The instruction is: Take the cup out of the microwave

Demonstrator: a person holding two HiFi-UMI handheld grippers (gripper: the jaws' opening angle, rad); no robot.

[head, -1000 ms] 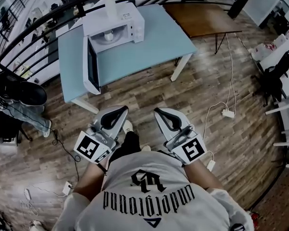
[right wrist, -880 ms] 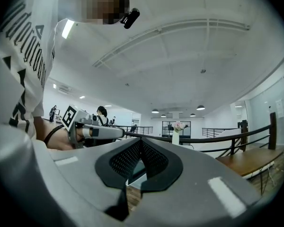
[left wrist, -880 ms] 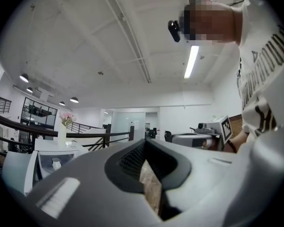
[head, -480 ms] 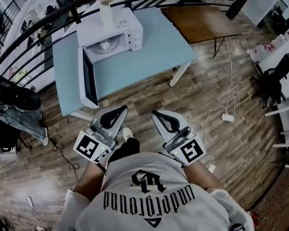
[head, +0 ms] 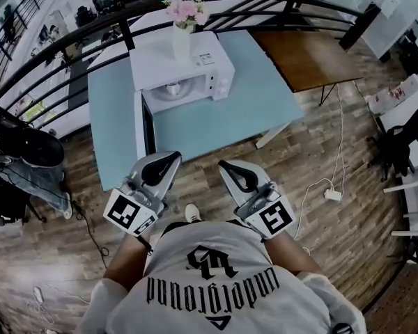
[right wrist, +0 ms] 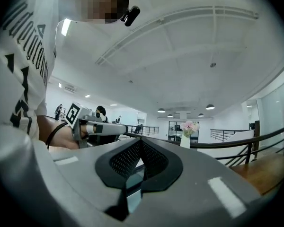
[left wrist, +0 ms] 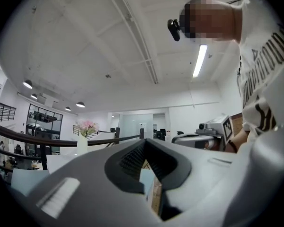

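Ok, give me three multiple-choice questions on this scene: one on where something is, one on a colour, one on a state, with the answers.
1. Where does the vase of pink flowers stand?
A) on top of the microwave
B) inside it
C) on a windowsill

2. What colour is the table under the microwave?
A) red
B) light blue
C) black

3. How is the microwave's door?
A) shut
B) taken off
C) swung open

Answers:
1 A: the head view shows the vase upright on the microwave's white top.
2 B: the bare tabletop around the microwave is light blue.
3 C: the door stands out toward the person at the microwave's left side, and the cup shows inside.
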